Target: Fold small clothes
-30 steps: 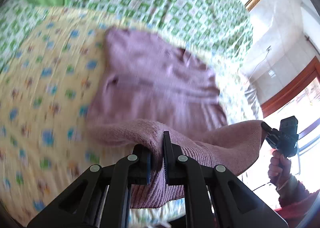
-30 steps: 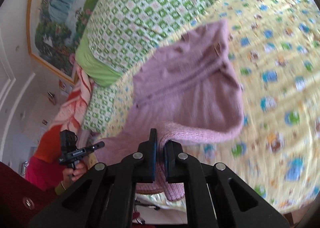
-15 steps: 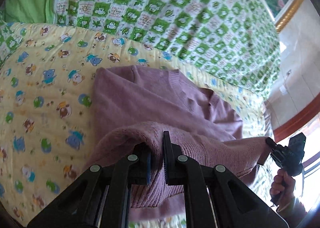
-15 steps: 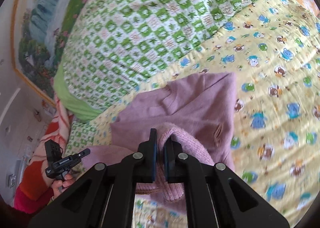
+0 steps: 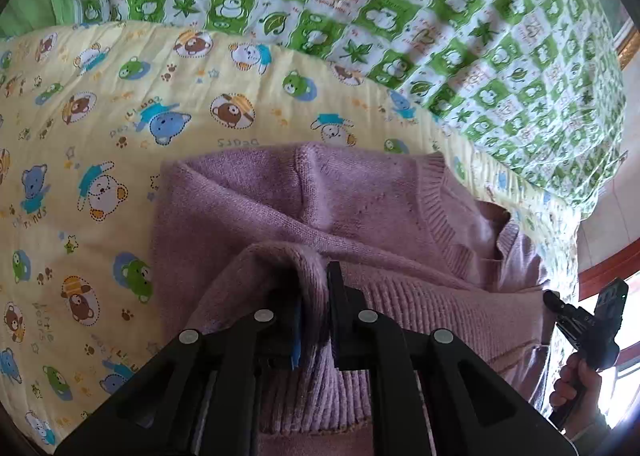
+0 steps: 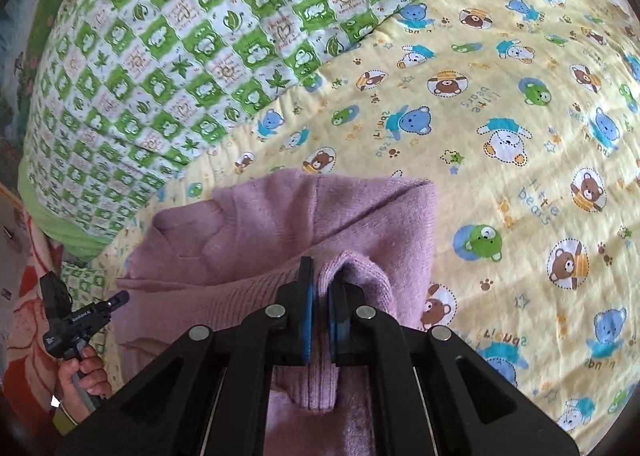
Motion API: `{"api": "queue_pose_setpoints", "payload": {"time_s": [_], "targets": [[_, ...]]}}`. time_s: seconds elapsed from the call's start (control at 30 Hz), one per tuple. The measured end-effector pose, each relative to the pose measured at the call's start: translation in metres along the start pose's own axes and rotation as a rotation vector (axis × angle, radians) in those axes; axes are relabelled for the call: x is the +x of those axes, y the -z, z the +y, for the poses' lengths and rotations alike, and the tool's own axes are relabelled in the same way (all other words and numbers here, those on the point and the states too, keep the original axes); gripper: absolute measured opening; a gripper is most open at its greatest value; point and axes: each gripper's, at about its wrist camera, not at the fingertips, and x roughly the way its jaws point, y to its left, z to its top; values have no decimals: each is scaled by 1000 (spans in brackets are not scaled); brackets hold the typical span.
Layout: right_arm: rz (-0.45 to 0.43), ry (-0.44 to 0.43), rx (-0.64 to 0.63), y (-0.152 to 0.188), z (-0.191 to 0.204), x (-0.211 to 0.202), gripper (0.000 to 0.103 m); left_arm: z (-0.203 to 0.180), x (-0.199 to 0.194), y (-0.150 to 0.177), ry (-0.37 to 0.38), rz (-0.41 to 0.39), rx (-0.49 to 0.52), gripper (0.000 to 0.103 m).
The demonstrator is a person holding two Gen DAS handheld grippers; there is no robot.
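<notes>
Purple sweater (image 5: 360,192) on the yellow bear quilt (image 5: 100,136), hem pinched by left claw (image 5: 314,296) and right claw (image 6: 319,298), both clamped on knit; risk: uneven release skews the fold, or bunched ribbing snags a pad.

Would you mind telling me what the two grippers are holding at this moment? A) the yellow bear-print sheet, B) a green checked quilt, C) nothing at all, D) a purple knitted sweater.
D: the left gripper and the right gripper each have a fold of the purple sweater pinched between their fingers, while it lies on the yellow sheet.
</notes>
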Motion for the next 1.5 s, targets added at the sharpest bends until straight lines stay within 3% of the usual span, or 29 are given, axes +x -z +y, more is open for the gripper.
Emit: {"api": "queue_pose_setpoints", "payload": {"time_s": [0.1,0.13,0.2,0.27,0.33,0.37,0.43,0.47,0.57,0.67,0.77,0.87,1.0,1.13,1.23,1.33,1.4,1.5], "targets": [[10,-19,66,-3,-9,4,9,5,-5,1,49,-4,-33,20],[10,-28,84,-4,-10,2,9,6,-10,2,64,-10,-40,27],[-1,-63,109,-3,-13,-5,11,9,-22,6,70,-26,-43,57],[-19,-89,130,-3,-15,-17,24,11,-39,12,39,-59,-20,69],[-68,-86,143,-3,-17,-35,61,9,-53,20,13,-67,15,70],[-105,-86,146,-3,-19,-46,63,8,-63,27,-1,-74,37,70],[-148,-95,143,-2,-19,-66,63,3,-81,38,26,-89,76,70],[-160,-103,127,0,-16,-73,63,-4,-86,48,76,-76,104,70],[-135,-164,-8,18,15,-80,61,-26,-82,74,176,19,190,70],[-3,-219,-174,49,57,-57,55,-66,-51,103,226,135,311,69],[148,-238,-293,77,84,-18,48,-91,-19,113,203,204,396,68],[239,-180,-383,85,95,18,48,-99,11,100,153,239,423,66],[171,-84,-425,56,94,38,47,-99,22,49,88,149,409,65],[13,4,-318,3,77,43,48,-91,26,-12,14,18,316,65],[-53,67,-215,-29,63,45,48,-86,22,-39,-5,-31,248,65],[-94,48,-156,-42,56,30,48,-85,1,-42,-10,-88,231,71],[-115,31,-170,-38,58,16,48,-83,-17,-29,-23,-127,231,80],[-103,-8,-190,-19,62,1,48,-66,-39,5,6,-117,205,80]]}}
